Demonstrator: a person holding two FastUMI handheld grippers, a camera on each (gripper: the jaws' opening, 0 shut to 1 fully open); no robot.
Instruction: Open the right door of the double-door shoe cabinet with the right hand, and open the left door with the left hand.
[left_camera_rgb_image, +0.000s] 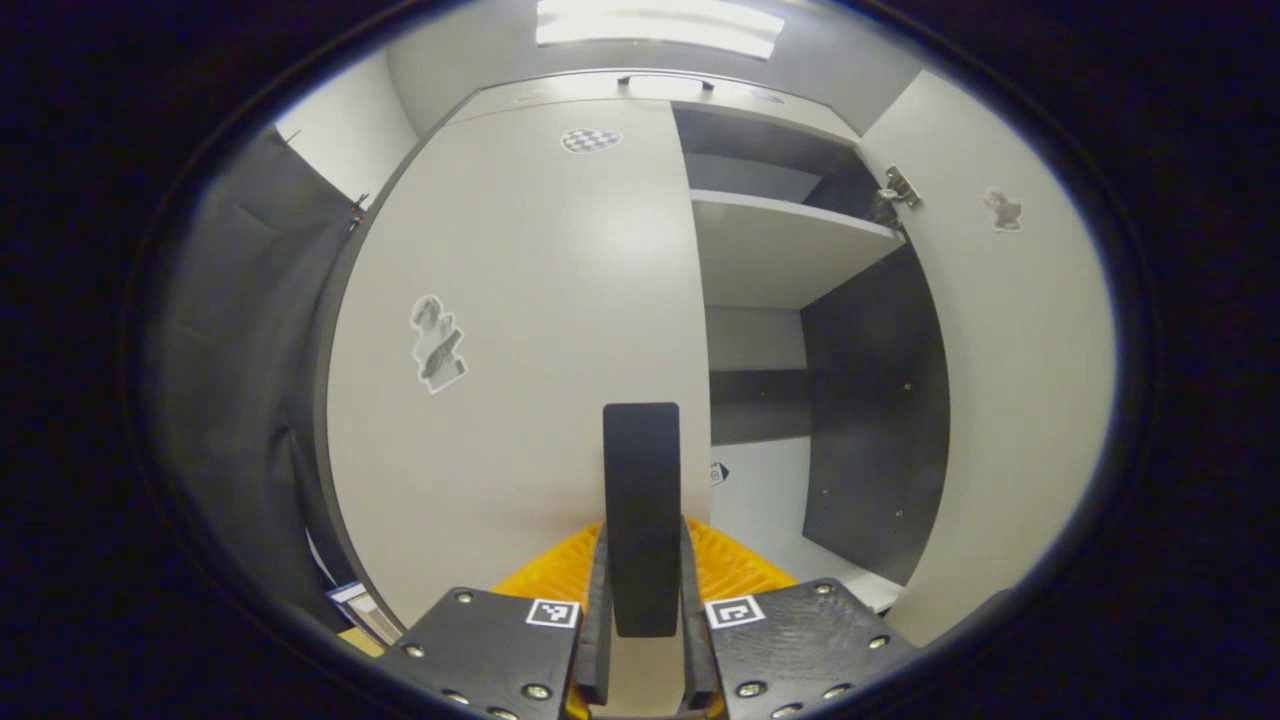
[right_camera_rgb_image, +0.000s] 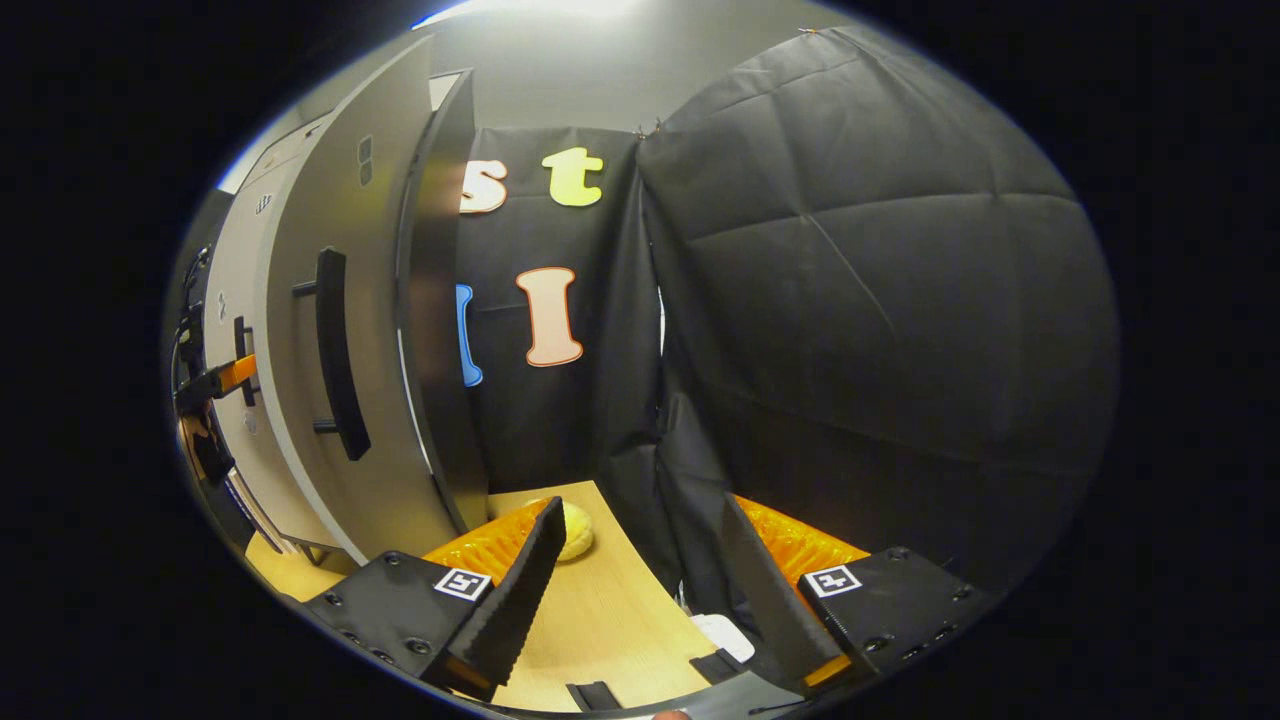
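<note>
In the left gripper view the shoe cabinet's left door (left_camera_rgb_image: 520, 330) is a pale panel that looks closed or nearly so. Its black vertical handle (left_camera_rgb_image: 641, 470) sits between the fingers of my left gripper (left_camera_rgb_image: 643, 530), which is shut on it. The right door (left_camera_rgb_image: 1010, 380) stands swung open, showing its inner face and a hinge (left_camera_rgb_image: 900, 188). In the right gripper view that open right door (right_camera_rgb_image: 350, 300) and its black handle (right_camera_rgb_image: 335, 350) are at the left. My right gripper (right_camera_rgb_image: 642, 505) is open, holds nothing and is clear of the door. The left gripper (right_camera_rgb_image: 215, 382) shows far left.
Inside the cabinet are a pale shelf (left_camera_rgb_image: 780, 250) and dark walls (left_camera_rgb_image: 870, 420). Black cloth (right_camera_rgb_image: 860, 300) hangs close to the right of the open door. A wooden surface (right_camera_rgb_image: 600, 620) carries a yellow round object (right_camera_rgb_image: 577, 530) and a small white item (right_camera_rgb_image: 725, 635).
</note>
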